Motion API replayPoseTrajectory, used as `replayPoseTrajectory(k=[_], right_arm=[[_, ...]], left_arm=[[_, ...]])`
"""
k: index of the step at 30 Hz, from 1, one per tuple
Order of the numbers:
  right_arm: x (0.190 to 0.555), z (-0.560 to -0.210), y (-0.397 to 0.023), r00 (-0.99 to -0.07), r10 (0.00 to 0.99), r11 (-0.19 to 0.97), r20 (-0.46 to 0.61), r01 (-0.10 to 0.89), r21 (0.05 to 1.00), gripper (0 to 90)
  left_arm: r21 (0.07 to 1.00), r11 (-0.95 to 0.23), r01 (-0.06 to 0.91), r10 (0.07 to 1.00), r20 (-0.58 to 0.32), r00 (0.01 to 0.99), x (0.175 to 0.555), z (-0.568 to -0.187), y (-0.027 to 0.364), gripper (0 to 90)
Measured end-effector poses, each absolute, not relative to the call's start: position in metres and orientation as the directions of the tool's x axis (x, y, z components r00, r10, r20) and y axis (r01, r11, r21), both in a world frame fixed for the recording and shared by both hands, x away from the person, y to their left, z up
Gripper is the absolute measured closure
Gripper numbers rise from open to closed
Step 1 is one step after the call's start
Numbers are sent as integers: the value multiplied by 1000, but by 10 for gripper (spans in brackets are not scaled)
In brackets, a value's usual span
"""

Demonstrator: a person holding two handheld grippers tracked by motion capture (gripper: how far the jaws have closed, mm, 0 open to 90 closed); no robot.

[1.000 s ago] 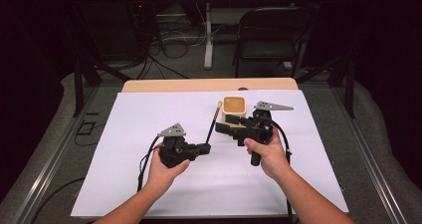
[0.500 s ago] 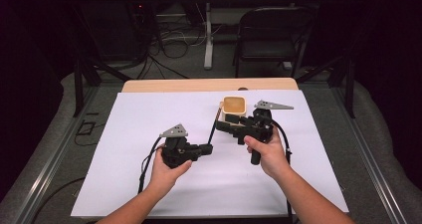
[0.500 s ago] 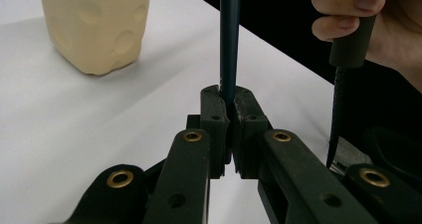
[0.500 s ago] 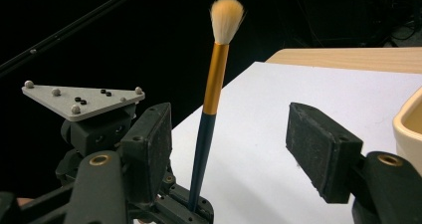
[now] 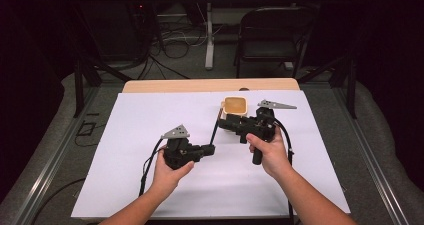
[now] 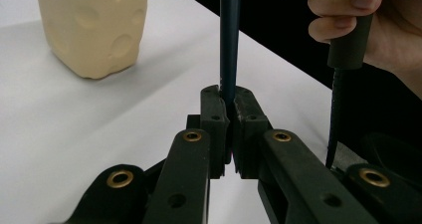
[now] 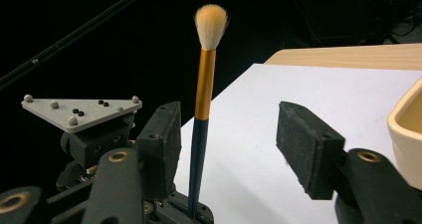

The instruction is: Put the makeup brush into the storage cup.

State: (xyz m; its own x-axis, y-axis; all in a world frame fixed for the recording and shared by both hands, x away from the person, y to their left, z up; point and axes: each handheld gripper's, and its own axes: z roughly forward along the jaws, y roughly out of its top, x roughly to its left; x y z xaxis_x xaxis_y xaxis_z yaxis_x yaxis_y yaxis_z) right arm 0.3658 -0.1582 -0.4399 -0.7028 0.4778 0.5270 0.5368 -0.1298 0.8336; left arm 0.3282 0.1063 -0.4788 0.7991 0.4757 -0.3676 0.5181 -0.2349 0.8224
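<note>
Nearest the person, the left gripper (image 5: pixel 209 148) is held low over the white sheet (image 5: pixel 150 115) in the left hand (image 5: pixel 167 172), in the place it had a second ago. Its jaws are seen fully closed on the dark lower handle of a makeup brush (image 6: pixel 229 45), with the pads (image 6: pixel 215 119) pressed against the shaft from both sides in the left gripper view; this grip is unchanged from the earlier frames. The brush (image 7: pixel 201 104) is seen standing up from that grip in the right gripper view, with a dark handle, a gold ferrule and a pale tuft at the top. A little farther and to the right, the right gripper (image 5: pixel 225 125) is held in the right hand (image 5: pixel 270 152) and has not shifted either. Its jaws have just been closing and are narrower than a second ago, yet a wide gap remains; the brush shaft lies between the pads (image 7: pixel 308 149), close to the left one, and nothing is gripped. Just beyond the right gripper, a cream cheese-patterned cup (image 5: pixel 234 106) stands upright on the sheet, where it was before. At the far edge, the wooden table (image 5: pixel 200 85) is left uncovered as a strip.
</note>
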Motion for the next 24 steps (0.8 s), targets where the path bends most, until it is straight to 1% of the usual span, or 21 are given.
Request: replayPoseTrajectory(k=[4, 19, 24], right_arm=[[366, -440, -158, -699, 473, -136, 537, 544, 828, 485], [367, -439, -159, -701, 440, -155, 560, 555, 817, 655], [366, -439, -161, -697, 437, -172, 569, 556, 813, 686]], left_arm=[[821, -237, 519, 476, -368, 799, 328, -481, 106, 854], [812, -241, 531, 477, -377, 794, 326, -487, 104, 854], [812, -246, 530, 474, -376, 796, 325, -489, 103, 854]])
